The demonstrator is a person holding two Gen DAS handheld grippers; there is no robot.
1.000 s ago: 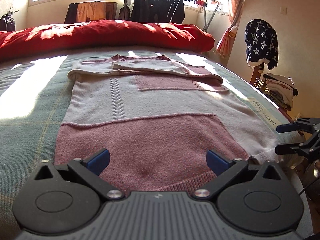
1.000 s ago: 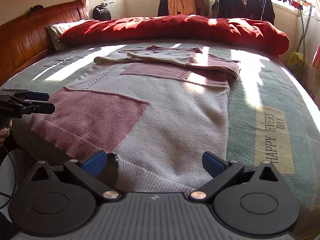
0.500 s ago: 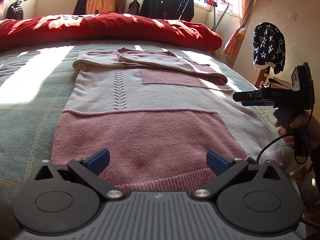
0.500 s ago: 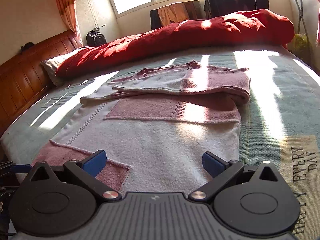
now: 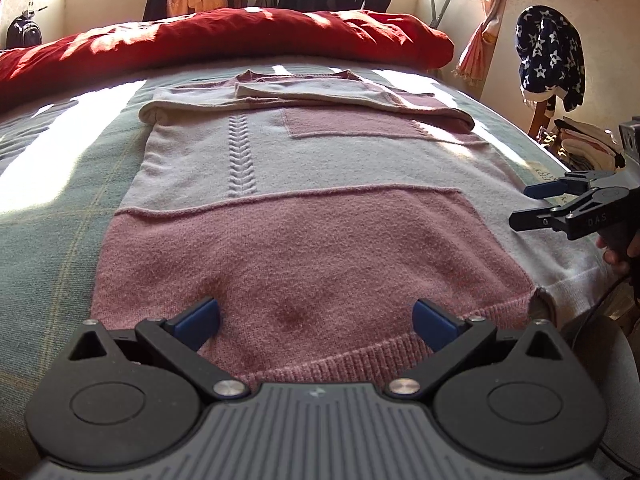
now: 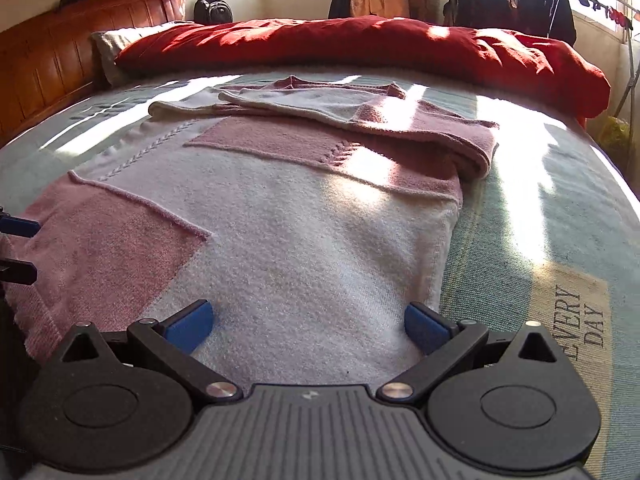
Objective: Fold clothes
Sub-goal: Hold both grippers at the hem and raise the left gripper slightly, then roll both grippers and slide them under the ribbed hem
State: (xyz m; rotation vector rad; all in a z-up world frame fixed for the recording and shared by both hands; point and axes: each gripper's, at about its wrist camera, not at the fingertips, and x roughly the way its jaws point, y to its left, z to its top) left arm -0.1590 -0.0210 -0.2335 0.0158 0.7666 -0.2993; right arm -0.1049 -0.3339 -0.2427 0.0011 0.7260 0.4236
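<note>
A pink and white knit sweater [image 5: 320,208] lies flat on the bed, its sleeves folded across the far end; it also shows in the right wrist view [image 6: 288,216]. My left gripper [image 5: 316,318] is open, low over the pink ribbed hem at the sweater's near left part. My right gripper [image 6: 308,322] is open, low over the white near right part of the hem. The right gripper also shows at the right edge of the left wrist view [image 5: 532,204], open. The left gripper's fingertips [image 6: 16,226] show at the left edge of the right wrist view.
The bed has a pale green checked cover [image 5: 52,216] with a printed label [image 6: 576,316]. A red duvet [image 5: 224,36] lies bunched along the far side. A wooden headboard [image 6: 60,48] stands at left. A star-patterned garment [image 5: 548,56] and stacked clothes [image 5: 588,148] are at right.
Both grippers have come down and closer to the sweater's near hem. The right gripper has dropped from above the bed's right side to the hem level. Both stay open.
</note>
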